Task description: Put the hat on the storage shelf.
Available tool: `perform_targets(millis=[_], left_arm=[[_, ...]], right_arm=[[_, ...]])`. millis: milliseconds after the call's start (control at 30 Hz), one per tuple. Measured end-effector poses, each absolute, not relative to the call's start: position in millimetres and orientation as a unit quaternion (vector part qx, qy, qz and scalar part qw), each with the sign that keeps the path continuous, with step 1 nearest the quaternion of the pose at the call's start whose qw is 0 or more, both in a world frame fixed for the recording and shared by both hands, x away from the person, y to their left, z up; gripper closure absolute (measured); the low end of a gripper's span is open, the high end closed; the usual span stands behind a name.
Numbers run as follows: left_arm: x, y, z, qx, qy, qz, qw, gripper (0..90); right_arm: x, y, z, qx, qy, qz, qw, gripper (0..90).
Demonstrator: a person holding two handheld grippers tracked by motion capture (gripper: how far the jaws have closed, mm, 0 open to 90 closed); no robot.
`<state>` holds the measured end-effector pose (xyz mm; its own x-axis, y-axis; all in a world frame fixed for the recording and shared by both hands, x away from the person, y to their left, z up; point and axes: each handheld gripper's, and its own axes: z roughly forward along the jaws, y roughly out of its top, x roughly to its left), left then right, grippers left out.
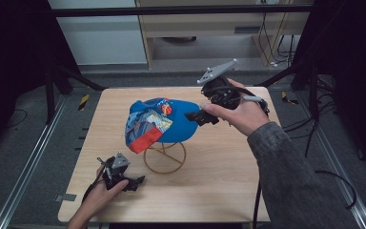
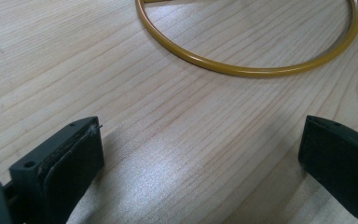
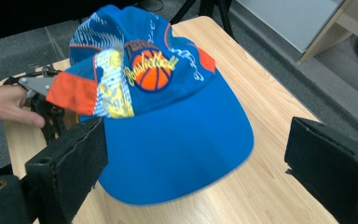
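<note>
Right gripper (image 1: 201, 114) wide, beside cap (image 1: 171, 125) on gold stand (image 1: 165, 160); left gripper (image 1: 136, 182) wide, table (image 1: 228, 181).

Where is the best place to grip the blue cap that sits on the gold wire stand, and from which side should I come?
Probably the flat brim of the blue basketball cap, taken from its free front edge. It juts out stiffly from the gold wire stand, and the open right tool already faces it.

1 cap (image 1: 164, 121), 1 wire stand (image 1: 165, 160), 2 grippers
</note>
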<state>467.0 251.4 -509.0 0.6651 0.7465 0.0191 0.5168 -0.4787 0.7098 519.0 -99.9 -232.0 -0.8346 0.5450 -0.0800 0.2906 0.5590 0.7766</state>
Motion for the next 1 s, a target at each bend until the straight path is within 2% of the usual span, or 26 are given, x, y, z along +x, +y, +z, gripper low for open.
perform_targets(millis=[333, 1000], left_arm=[[466.7, 251.4, -508.9, 0.844, 0.374, 0.165, 0.347, 0.0], [466.8, 251.3, -509.1, 0.844, 0.374, 0.166, 0.348, 0.0]], right_arm=[[520.0, -135.9, -241.7, 0.283, 0.853, 0.403, 0.173, 8.3], [517.9, -174.2, -247.2, 0.321, 0.838, 0.398, 0.193, 7.7]])
